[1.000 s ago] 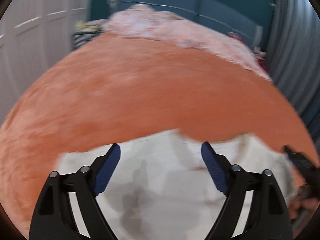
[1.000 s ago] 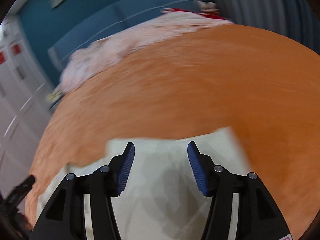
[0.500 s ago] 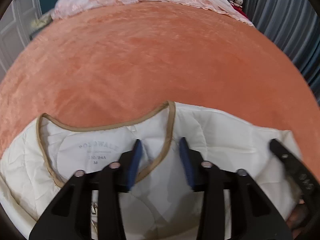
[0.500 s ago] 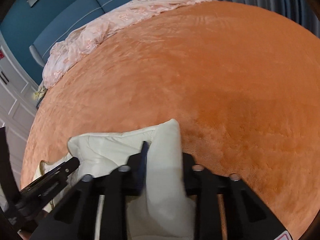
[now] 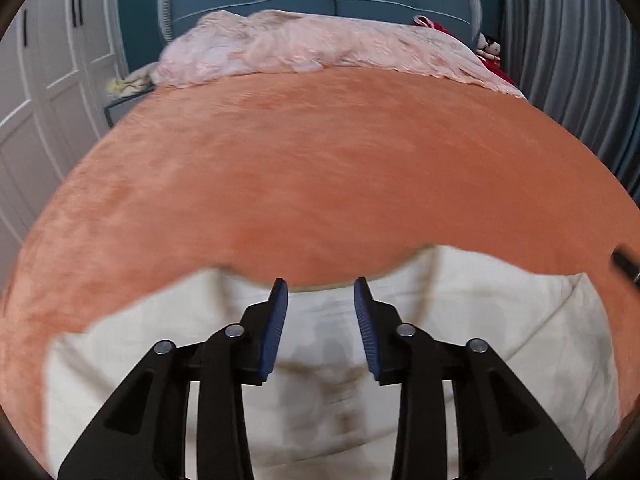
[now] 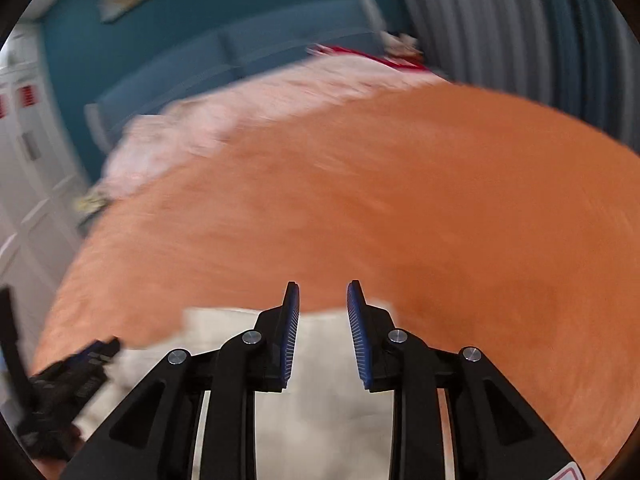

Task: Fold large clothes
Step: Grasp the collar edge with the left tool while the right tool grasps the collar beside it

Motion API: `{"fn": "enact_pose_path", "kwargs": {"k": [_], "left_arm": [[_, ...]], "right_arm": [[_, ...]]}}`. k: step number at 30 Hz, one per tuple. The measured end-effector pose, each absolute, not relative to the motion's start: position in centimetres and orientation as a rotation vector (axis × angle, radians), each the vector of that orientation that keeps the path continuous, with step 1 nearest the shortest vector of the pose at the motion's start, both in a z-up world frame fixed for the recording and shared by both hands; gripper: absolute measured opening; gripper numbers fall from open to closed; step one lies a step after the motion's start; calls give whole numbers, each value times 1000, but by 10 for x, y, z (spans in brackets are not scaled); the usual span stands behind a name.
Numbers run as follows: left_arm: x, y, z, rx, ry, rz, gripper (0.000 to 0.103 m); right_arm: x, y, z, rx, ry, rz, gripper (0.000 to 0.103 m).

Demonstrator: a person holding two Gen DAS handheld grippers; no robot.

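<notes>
Garment (image 5: 460, 312), cream, lies partly folded low in frame on the orange blanket (image 5: 312, 168). My left gripper (image 5: 320, 324) and right gripper (image 6: 323, 330) hover above it, jaws narrow, opening, holding nothing. I judge more folds remain.

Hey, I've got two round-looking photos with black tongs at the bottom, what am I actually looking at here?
Those are two handheld claws, one in each hand of a person, each with a wide-angle camera looking along its fingers. One picture is from the left claw, the other from the right claw. Below both lies a cream garment on an orange blanket covering a bed. Both claws are opening and grip nothing; the garment lies beneath them.
</notes>
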State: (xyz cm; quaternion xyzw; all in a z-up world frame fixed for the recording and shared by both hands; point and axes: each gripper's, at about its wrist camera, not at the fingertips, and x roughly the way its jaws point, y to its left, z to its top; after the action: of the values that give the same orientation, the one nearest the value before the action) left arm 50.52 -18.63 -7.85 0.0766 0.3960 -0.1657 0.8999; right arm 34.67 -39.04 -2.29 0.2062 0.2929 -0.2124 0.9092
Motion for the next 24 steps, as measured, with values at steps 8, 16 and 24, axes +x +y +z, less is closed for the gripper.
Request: {"fn": "enact_pose_path", "kwargs": {"k": [8, 16, 24], "left_arm": [[531, -127, -121, 150, 981, -295, 32], [522, -125, -145, 146, 876, -276, 33], [521, -120, -149, 96, 838, -282, 33]], "right_arm": [[434, -290, -87, 344, 888, -109, 19], [437, -290, -128, 306, 919, -158, 5], [430, -287, -136, 308, 875, -173, 3]]}}
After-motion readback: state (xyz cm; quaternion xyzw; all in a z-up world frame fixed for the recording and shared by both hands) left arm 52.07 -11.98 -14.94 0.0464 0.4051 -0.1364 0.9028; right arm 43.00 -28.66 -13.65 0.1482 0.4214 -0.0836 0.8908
